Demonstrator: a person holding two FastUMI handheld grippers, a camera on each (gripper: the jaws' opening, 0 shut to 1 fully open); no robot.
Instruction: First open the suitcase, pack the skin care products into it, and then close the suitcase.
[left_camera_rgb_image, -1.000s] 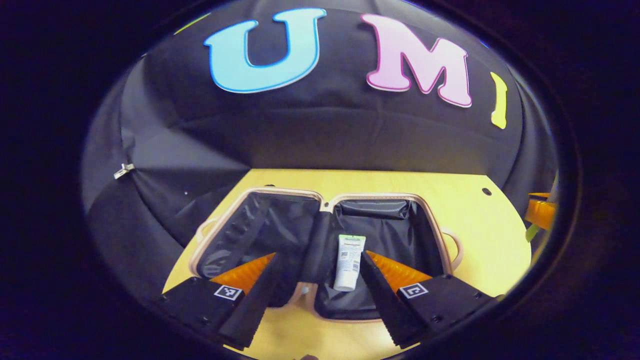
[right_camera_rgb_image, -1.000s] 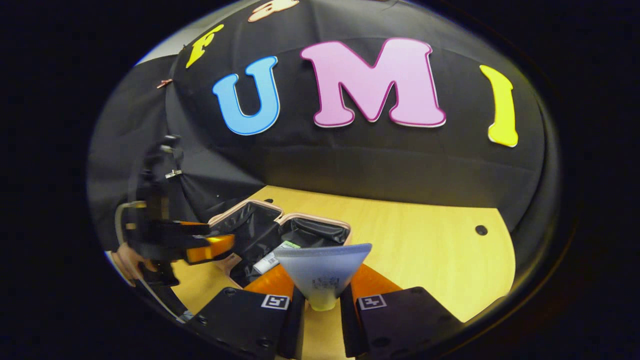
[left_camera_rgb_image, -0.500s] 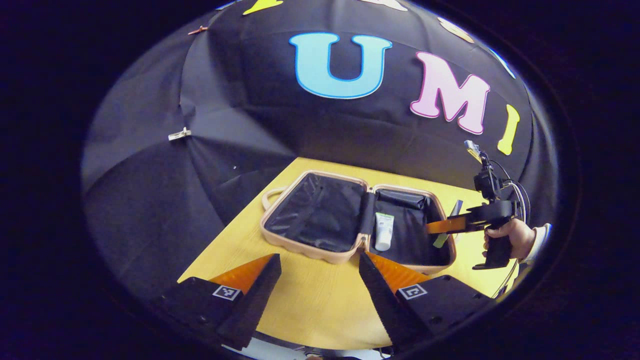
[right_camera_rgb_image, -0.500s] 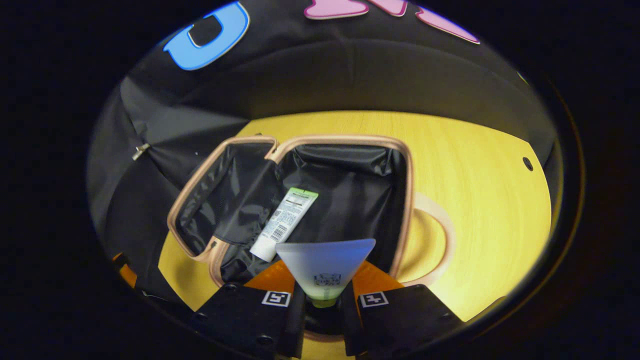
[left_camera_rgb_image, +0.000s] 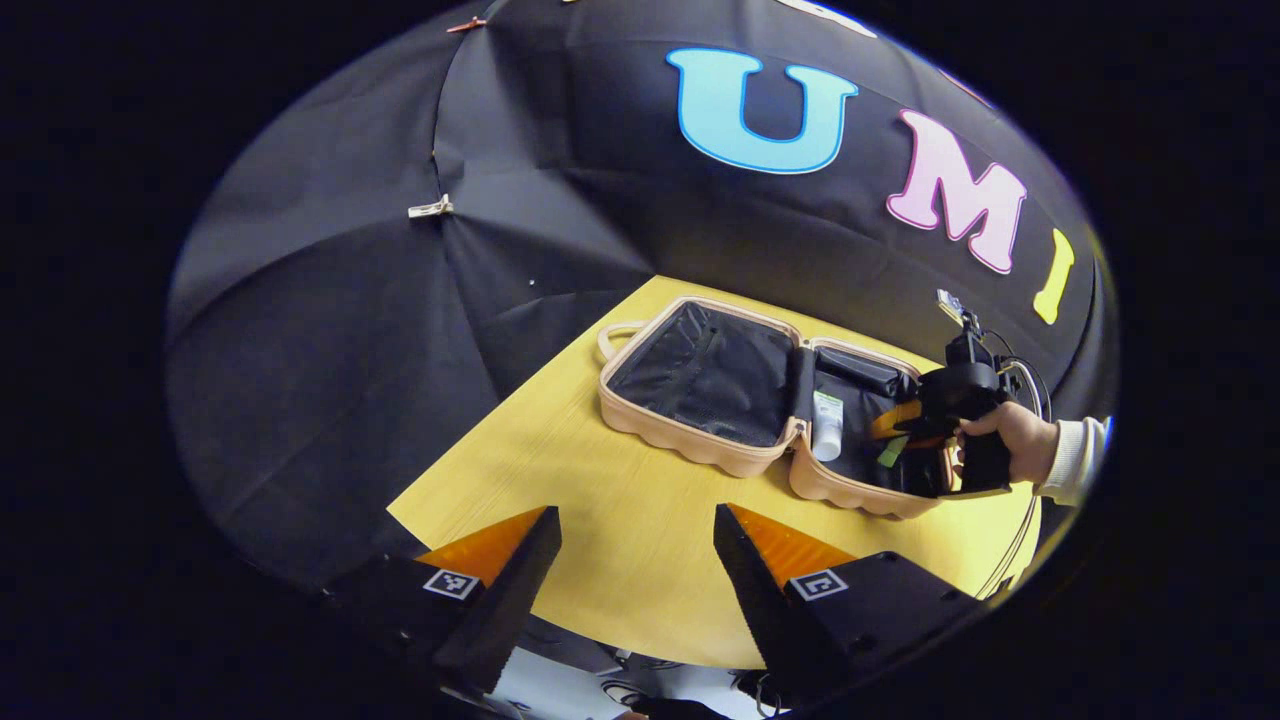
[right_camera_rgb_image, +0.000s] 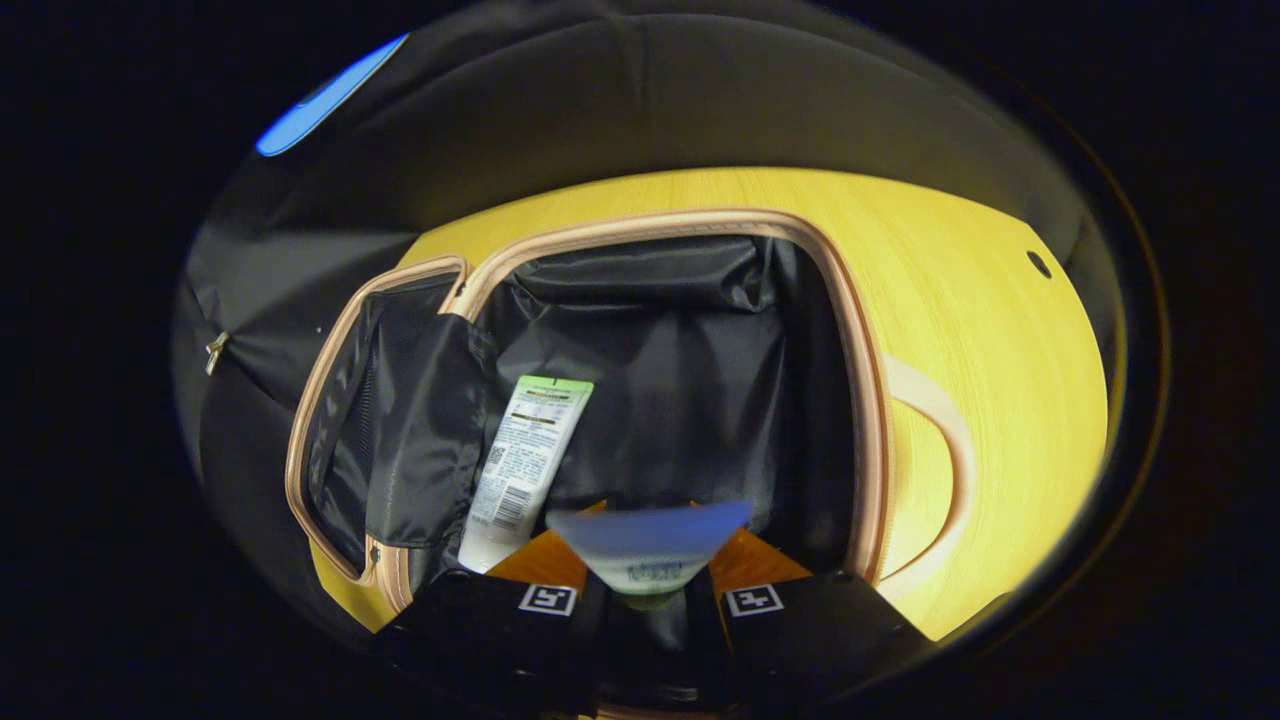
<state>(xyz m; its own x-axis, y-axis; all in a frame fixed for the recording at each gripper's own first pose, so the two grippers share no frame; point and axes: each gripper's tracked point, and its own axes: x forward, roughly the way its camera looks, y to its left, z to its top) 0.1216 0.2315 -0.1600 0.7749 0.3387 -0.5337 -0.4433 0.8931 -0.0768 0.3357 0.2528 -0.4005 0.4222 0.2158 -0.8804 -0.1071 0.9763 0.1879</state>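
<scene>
A pale pink suitcase (left_camera_rgb_image: 690, 445) lies open on the yellow table (left_camera_rgb_image: 600, 500), both halves lined in black. A white tube (left_camera_rgb_image: 827, 425) rests in its right half near the hinge. In the left gripper view, a hand holds my right gripper (left_camera_rgb_image: 905, 430) low over that half, with a greenish tube (left_camera_rgb_image: 892, 451) in it. In the right gripper view, my right gripper (right_camera_rgb_image: 648, 592) is shut on this translucent tube (right_camera_rgb_image: 648, 540), just above the black lining. The white tube (right_camera_rgb_image: 525, 455) lies to its left, inside the suitcase rim (right_camera_rgb_image: 862, 350). My left gripper (left_camera_rgb_image: 635, 520) stands open over bare table, well short of the suitcase.
The suitcase handle (right_camera_rgb_image: 950, 450) lies flat on the table (right_camera_rgb_image: 990, 340) to the right of the case. A small hole (right_camera_rgb_image: 1038, 264) marks the far table corner. A clip (left_camera_rgb_image: 430, 208) pins the black cloth wall. The near table edge runs just under my left fingers.
My left gripper has drawn back and to the left, away from the suitcase, still open. My right gripper has carried its tube down over the right half, close to the lining.
</scene>
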